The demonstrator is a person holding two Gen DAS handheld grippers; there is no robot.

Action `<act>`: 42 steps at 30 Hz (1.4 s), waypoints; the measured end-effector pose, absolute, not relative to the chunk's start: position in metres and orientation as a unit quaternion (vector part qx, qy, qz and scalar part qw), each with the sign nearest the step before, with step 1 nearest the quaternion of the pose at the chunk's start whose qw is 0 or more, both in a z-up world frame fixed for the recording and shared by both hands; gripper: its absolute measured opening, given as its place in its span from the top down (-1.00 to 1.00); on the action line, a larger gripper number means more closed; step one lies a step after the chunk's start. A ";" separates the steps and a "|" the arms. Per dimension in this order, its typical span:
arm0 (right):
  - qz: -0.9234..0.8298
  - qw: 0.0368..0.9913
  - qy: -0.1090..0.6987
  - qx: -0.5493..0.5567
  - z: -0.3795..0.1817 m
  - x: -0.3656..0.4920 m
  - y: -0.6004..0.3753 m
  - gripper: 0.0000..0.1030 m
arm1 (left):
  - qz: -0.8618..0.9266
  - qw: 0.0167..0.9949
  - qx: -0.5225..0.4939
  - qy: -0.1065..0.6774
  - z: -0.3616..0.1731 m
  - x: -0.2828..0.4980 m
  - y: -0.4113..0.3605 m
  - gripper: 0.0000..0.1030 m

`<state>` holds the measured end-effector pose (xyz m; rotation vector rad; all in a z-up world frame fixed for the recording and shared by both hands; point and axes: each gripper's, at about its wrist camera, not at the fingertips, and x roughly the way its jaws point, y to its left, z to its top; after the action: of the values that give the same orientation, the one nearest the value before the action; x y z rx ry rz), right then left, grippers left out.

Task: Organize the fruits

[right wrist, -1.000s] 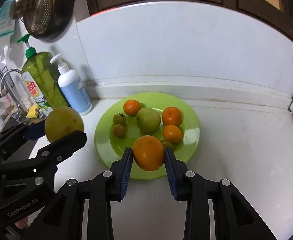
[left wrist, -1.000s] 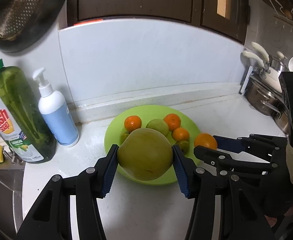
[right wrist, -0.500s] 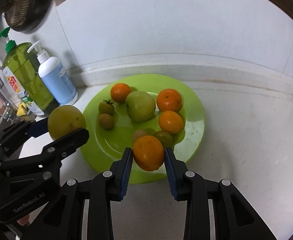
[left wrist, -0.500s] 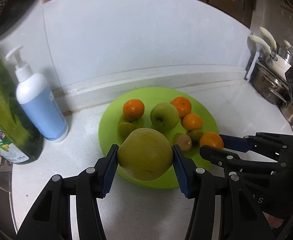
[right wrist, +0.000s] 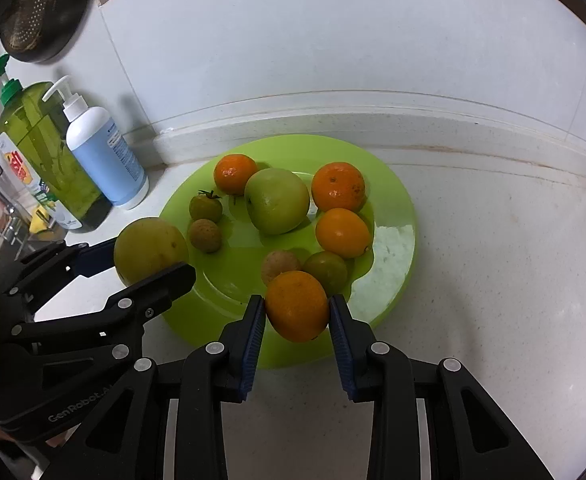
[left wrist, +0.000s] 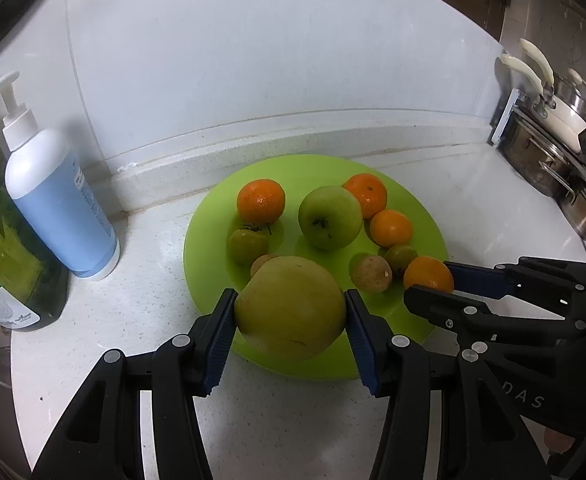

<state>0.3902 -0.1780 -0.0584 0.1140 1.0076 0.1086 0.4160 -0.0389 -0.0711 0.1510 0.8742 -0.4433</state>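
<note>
You are at the placing step: both fruits are carried in over the green plate (right wrist: 397,200), which sits on the white surface (right wrist: 493,280) close to its back edge, and neither is set down yet. Your left gripper (left wrist: 289,320) has its fingers clenched on the big yellow-green fruit (left wrist: 291,306), held over the plate's near-left rim. Your right gripper (right wrist: 296,320) grips an orange (right wrist: 297,306) over the near rim, just in front of the small fruits already lying there.

The next move, I judge, is to lower each fruit into a free patch of the plate and only then let go. The bare area lies at the near left of the plate; the big fruit needs most of it, so keep it off the rim or it may roll onto the surface.

The right view shows the open patch and the big fruit's position over the rim from the side. The left view hides that patch behind the fruit, but shows the pots (left wrist: 553,148) at the surface's right edge, which the right view does not show.
</note>
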 end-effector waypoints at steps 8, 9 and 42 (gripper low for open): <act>0.050 0.873 0.483 0.055 -0.058 0.391 -0.178 0.34 | -0.213 0.877 0.072 0.425 -0.073 0.420 -0.038 -0.02; 0.051 0.872 0.483 0.055 -0.059 0.391 -0.178 0.34 | -0.213 0.876 0.070 0.427 -0.074 0.421 -0.038 -0.02; -0.012 0.925 0.375 0.058 0.020 0.277 -0.162 -0.24 | -0.146 0.935 0.074 0.313 0.017 0.293 0.016 -0.63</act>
<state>0.2768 -0.1618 0.0198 0.1185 0.7683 -0.0250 0.2932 0.0159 0.0173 0.1518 0.6409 -0.2985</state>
